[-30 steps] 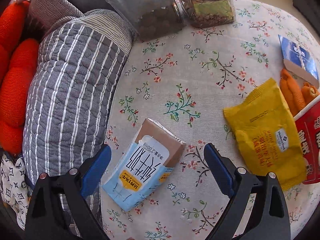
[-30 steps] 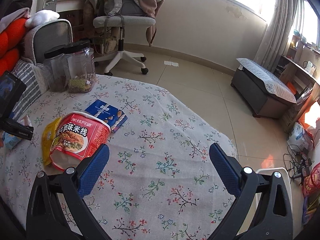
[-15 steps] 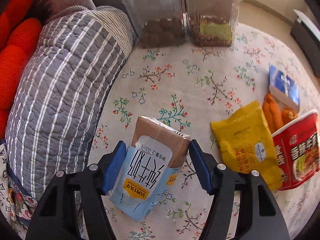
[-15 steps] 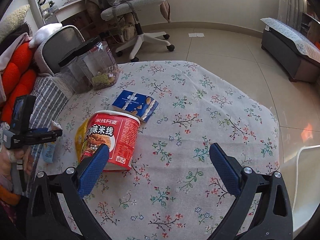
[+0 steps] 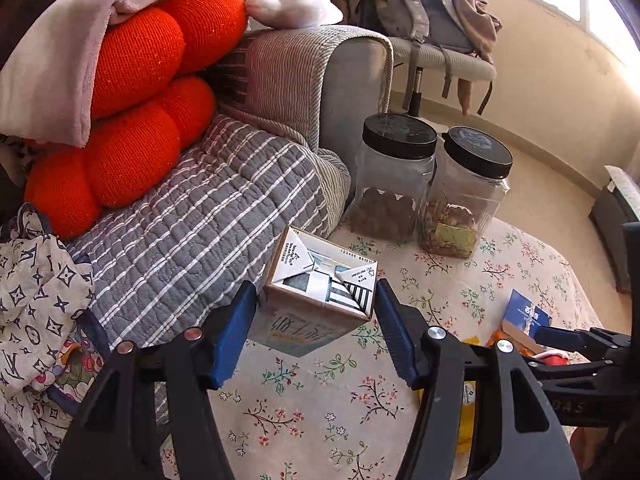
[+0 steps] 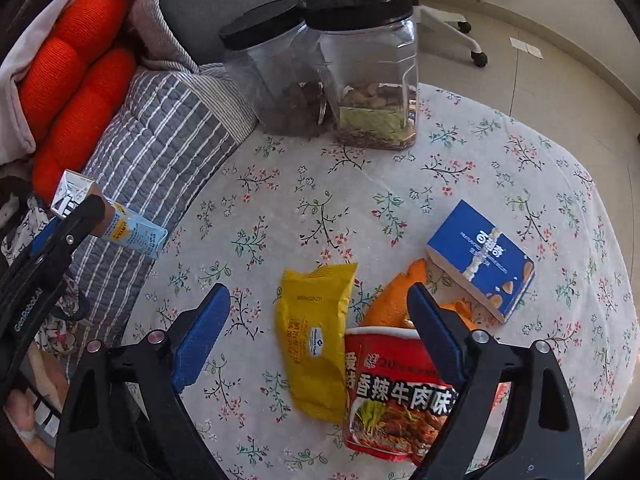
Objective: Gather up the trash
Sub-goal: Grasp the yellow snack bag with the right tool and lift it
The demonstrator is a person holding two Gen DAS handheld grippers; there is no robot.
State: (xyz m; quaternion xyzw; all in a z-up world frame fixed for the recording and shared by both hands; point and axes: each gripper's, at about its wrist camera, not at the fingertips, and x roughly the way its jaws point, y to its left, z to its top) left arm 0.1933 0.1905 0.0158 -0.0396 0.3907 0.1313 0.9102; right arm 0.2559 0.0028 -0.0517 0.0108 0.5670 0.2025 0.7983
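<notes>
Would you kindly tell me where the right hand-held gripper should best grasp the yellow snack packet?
Probably across the narrow middle of the yellow snack packet, from above. It lies flat, its long axis running away from the right hand-held gripper, whose closing jaws already straddle it, red noodle cup alongside.

Sunlight from a window (image 5: 600,4) falls on a cream wall (image 5: 552,80). An office chair (image 5: 432,56) stands on pale floor tiles (image 6: 540,40).

We read "香辣牛肉味" in white on the red noodle cup (image 6: 394,396), with "20" small above it. The milk carton (image 5: 320,292) shows "12345" printed on its folded end. The left gripper (image 6: 60,240) arm carries "GenRobot.AI" in white. The yellow packet (image 6: 314,336) bears a small date code and a blue logo, and the blue box (image 6: 482,256) white lettering, all too small to read.
</notes>
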